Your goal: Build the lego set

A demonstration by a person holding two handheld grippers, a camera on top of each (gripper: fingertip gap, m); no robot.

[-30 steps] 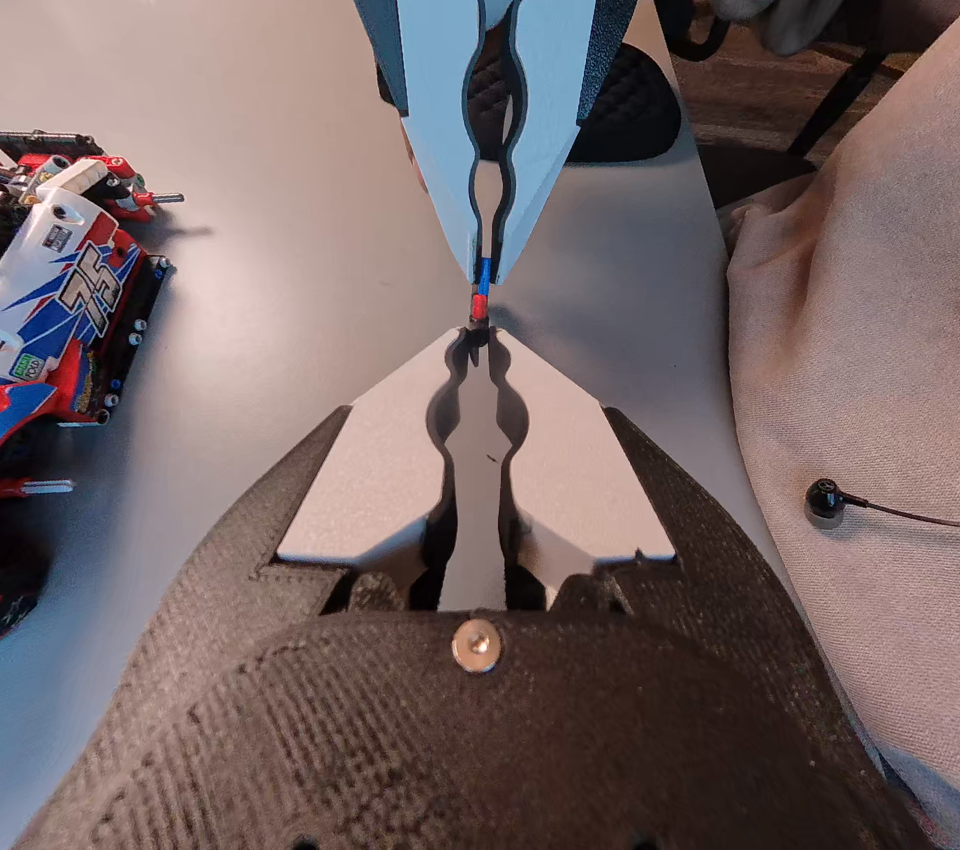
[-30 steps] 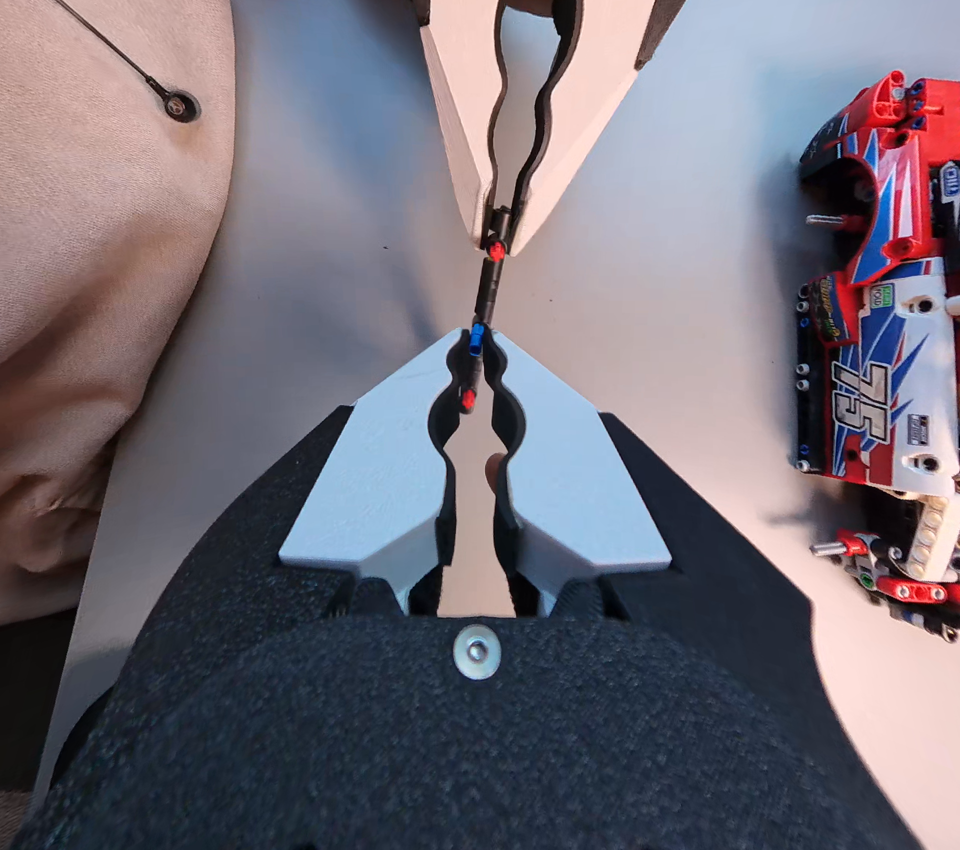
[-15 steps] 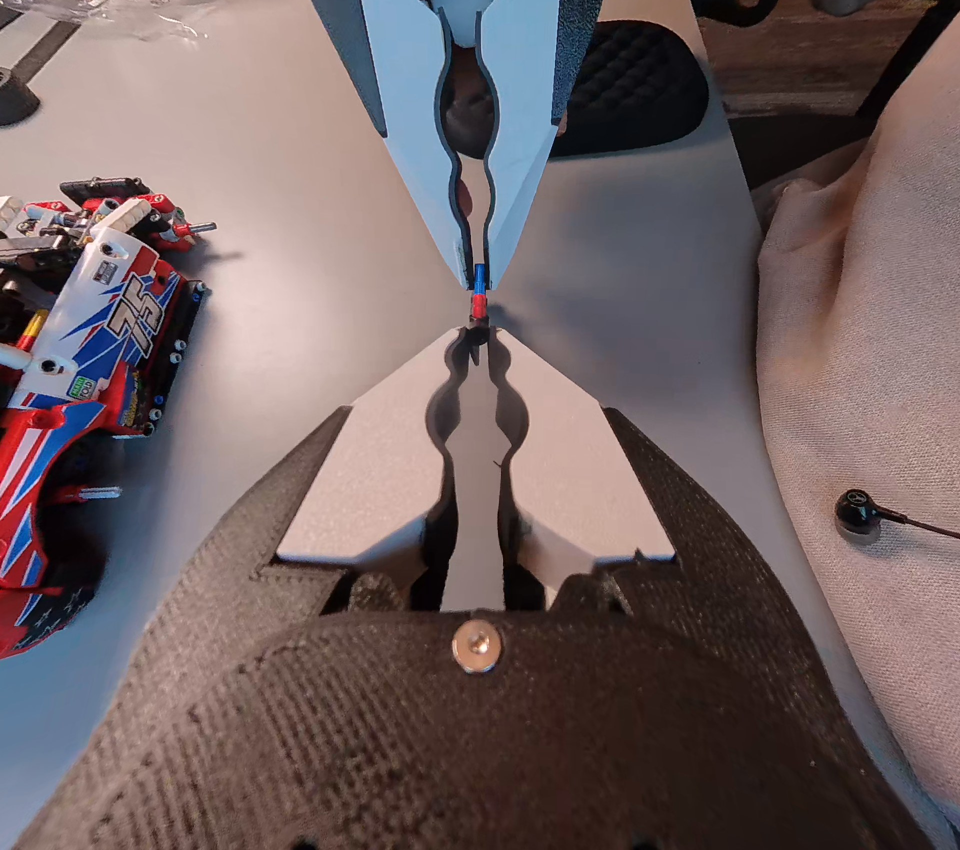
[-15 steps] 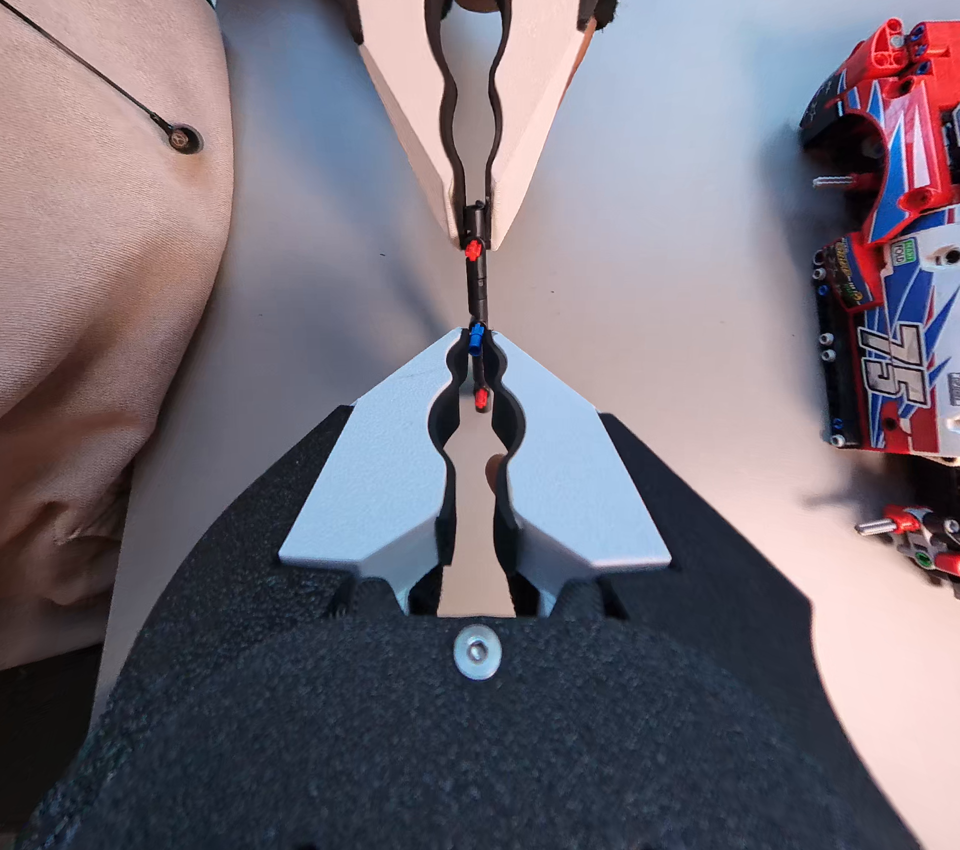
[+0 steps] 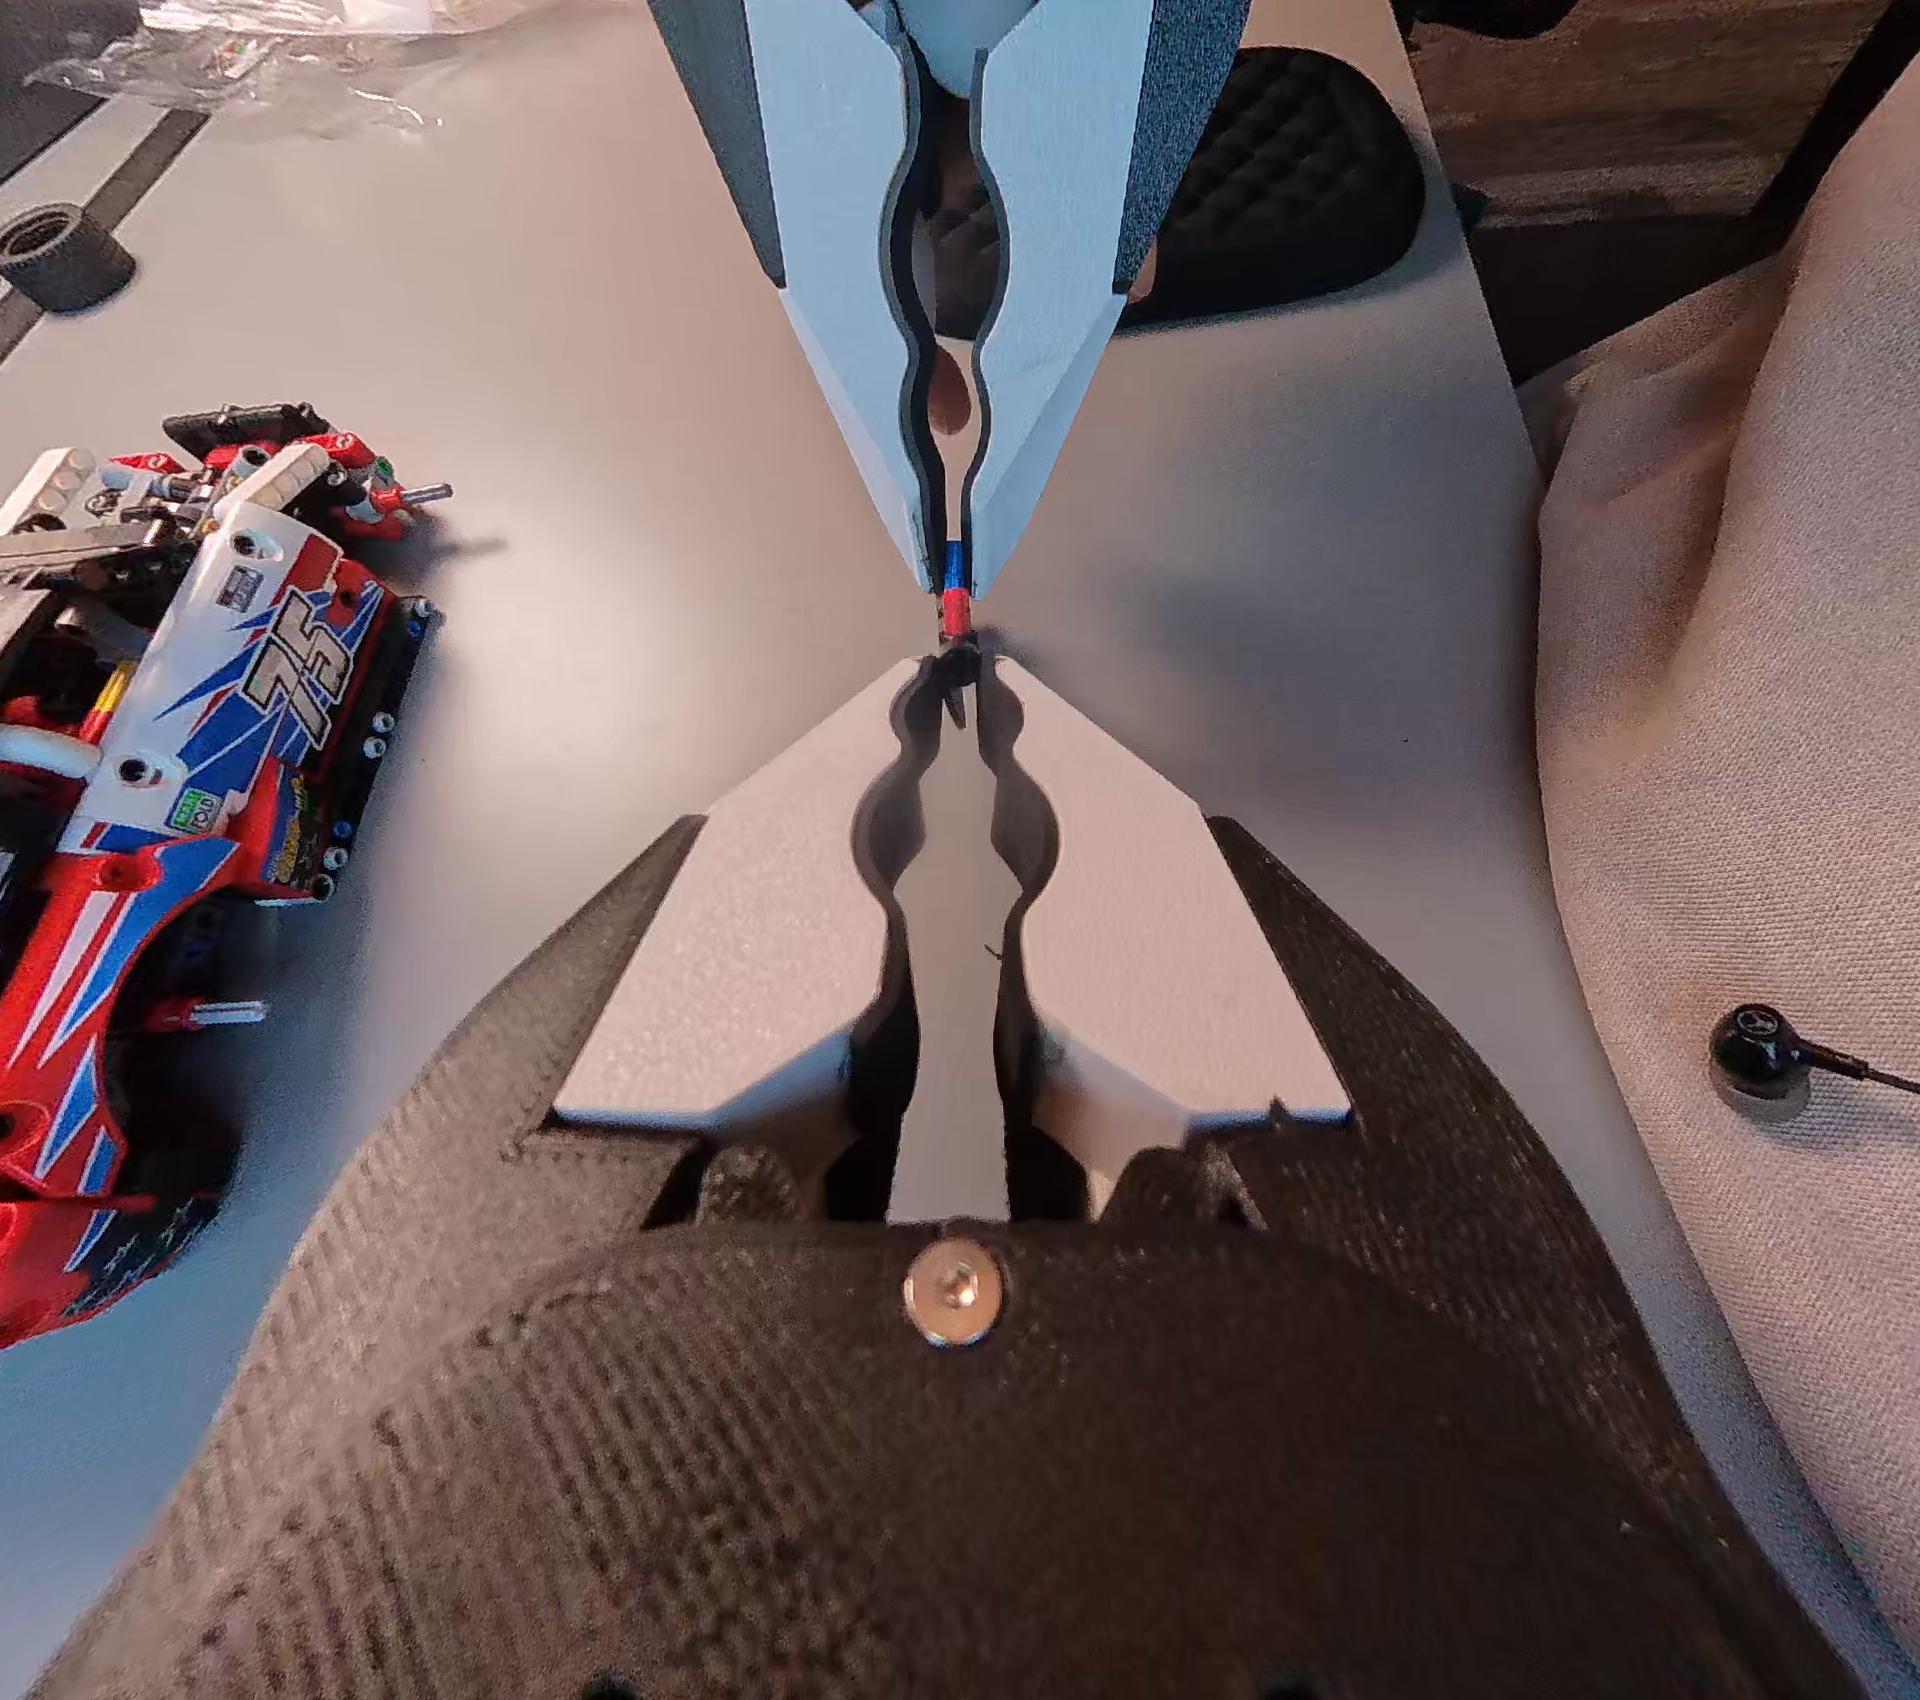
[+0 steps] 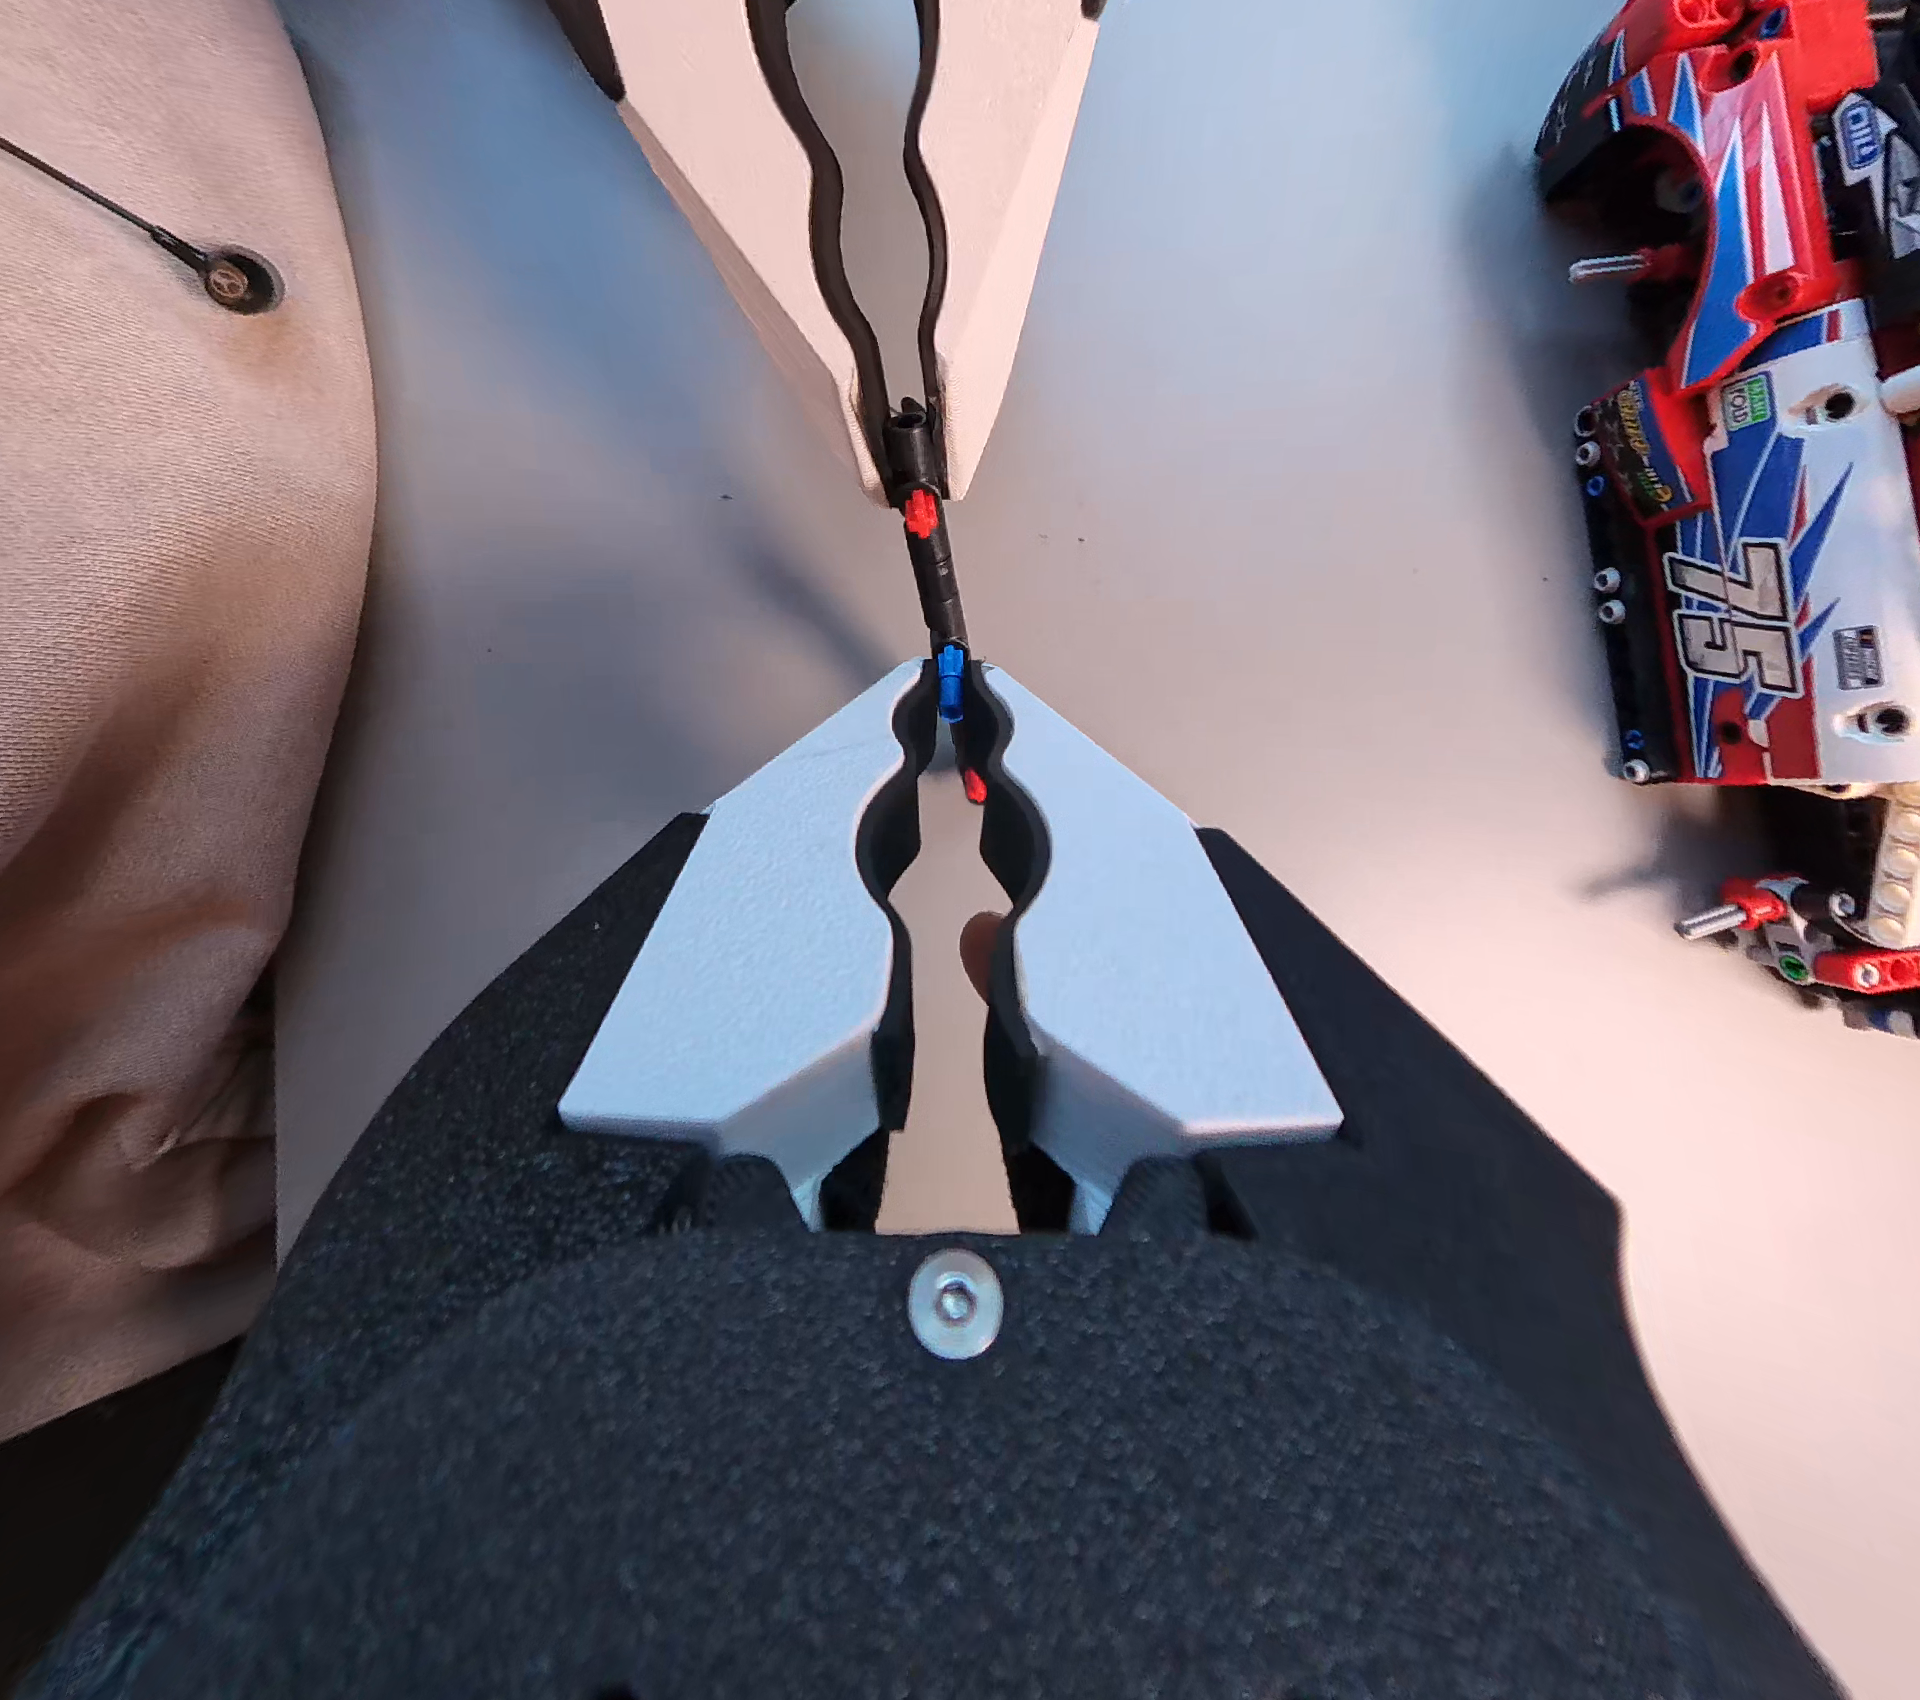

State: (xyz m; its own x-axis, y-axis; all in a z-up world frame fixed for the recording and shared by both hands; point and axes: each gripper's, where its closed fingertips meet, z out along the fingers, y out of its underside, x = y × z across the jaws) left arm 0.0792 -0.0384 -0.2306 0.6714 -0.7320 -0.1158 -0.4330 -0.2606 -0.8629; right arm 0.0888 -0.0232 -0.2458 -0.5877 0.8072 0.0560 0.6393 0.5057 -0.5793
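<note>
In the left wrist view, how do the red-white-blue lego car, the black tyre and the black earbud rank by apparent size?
1. Red-white-blue lego car, clearly largest.
2. Black tyre.
3. Black earbud.
The earbud lies nearer the camera, so true sizes stay unsure.

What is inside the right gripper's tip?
The right gripper pinches a thin black rod with a blue pin and red pin. Its pads hide the clamped section.

My thin black rod [image 6: 935,585] with red and blue pins sits mid-frame, pinched at both ends above the table. My half-built red, white and blue car [image 6: 1756,445] lies at the right edge, wheels off.
</note>
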